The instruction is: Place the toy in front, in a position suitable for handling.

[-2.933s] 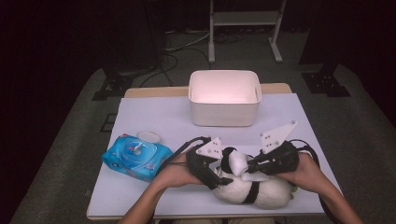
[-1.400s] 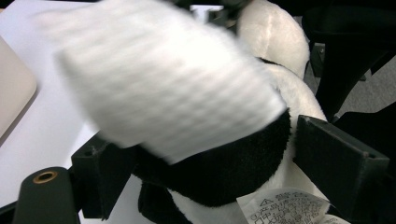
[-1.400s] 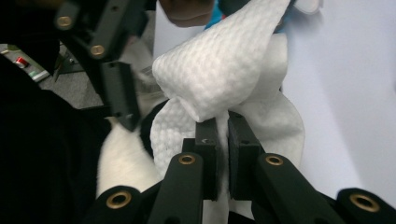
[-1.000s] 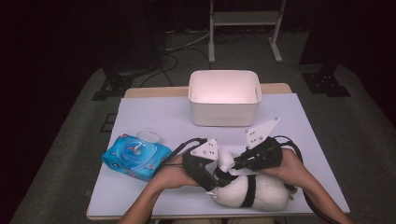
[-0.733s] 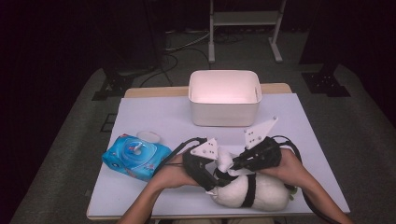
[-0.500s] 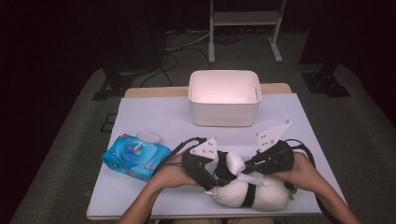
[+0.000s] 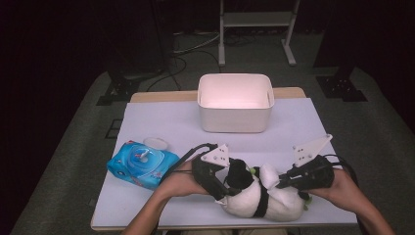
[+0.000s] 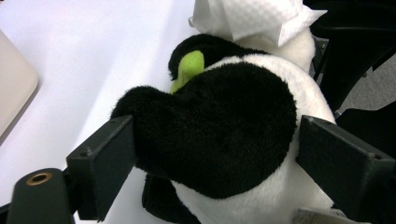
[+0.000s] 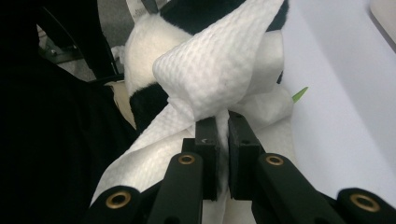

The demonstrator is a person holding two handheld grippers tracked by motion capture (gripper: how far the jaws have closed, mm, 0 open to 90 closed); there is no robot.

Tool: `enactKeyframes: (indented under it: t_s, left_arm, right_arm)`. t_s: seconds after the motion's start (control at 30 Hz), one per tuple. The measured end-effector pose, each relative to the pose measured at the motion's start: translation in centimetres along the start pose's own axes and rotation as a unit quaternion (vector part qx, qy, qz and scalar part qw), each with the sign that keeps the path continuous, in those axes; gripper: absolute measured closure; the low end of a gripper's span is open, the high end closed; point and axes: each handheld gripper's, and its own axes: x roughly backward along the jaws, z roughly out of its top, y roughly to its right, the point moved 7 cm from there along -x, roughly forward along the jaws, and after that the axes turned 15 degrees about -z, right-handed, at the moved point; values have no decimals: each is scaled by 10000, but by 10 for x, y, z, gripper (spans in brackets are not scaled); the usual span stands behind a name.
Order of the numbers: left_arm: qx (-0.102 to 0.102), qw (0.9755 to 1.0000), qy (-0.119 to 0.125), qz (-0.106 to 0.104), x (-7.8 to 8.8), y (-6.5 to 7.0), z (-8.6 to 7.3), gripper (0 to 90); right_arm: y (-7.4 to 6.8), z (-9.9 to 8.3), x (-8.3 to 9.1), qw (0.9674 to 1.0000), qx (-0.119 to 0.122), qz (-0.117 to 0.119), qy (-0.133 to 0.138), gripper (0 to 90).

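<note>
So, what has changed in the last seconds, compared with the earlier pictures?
The right tongs, shut on the white wipe, moved along the plush panda toward its right end, wiping it. The left tongs stayed clamped on the panda's black part. The wipes pack and the white bin did not move.

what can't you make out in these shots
- Plush panda: its face, in the high view, hidden by the left gripper.
- Wet wipe: its lower end, right gripper view, cut off behind the fingers.
- White bin: its floor, washed out by glare.
</note>
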Motion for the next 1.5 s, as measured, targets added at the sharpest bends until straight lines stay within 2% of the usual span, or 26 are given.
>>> enactKeyframes:
  t_s: [0.2, 0.27, 0.37, 0.4, 0.5, 0.63, 0.73, 0.8, 0.83, 0.87, 0.93, 1.03, 1.17, 1.33, 1.43, 1.5]
  left_arm:
    - [8, 10000, -20, -24, 2, 1, 2, 109]
    - [-32, 9999, -108, 32, 4, 1, 3, 106]
    - [78, 10000, 16, 49, 10, -3, 4, 101]
    - [88, 9999, -49, 52, 10, -6, 3, 97]
    - [146, 9998, -74, -76, 7, -7, 2, 92]
    - [342, 9987, -126, -363, -1, -9, 1, 83]
    - [638, 9955, -181, -678, -7, -11, -2, 69]
    - [729, 9934, -229, -852, -11, -11, -3, 78]
    - [703, 9928, -230, -942, -11, -9, -3, 118]
    - [612, 9935, -253, -926, -10, -9, -2, 154]
    - [498, 9941, -300, -919, -8, -6, 0, 294]
    - [301, 9956, -371, -802, -3, -4, 5, 427]
    - [145, 9974, -277, -642, 3, -8, 14, 519]
    - [6, 9981, -275, -548, 10, -19, 24, 618]
    - [-53, 9979, -406, -494, 12, -25, 30, 676]
    - [32, 9969, -522, -595, 11, -27, 29, 678]
  right_arm:
    - [-5, 2, -9, 10000, 70, 32, 11, 837]
    - [-7, 4, -14, 9999, 127, 82, 32, 838]
    - [-9, 6, -16, 9997, 136, 167, 73, 838]
    - [-10, 6, -17, 9997, 139, 197, 85, 838]
    - [-10, 6, -16, 9997, 179, 128, 73, 837]
    - [-12, 5, -16, 9997, 157, 187, 91, 837]
    - [-13, 4, -16, 9996, 187, 204, 103, 837]
    - [-12, 3, -16, 9995, 209, 217, 115, 836]
    - [-13, 3, -16, 9995, 211, 218, 123, 836]
    - [-13, 3, -16, 9994, 206, 225, 138, 836]
    - [-12, 2, -15, 9995, 173, 200, 160, 835]
    - [-9, 3, -15, 9995, 121, 211, 206, 833]
    - [-3, 5, -12, 9997, 105, 104, 217, 832]
    - [10, 9, -11, 9997, 46, 32, 252, 832]
    - [21, 12, -13, 9995, -43, 77, 297, 832]
    - [24, 13, -15, 9994, -111, 112, 293, 831]
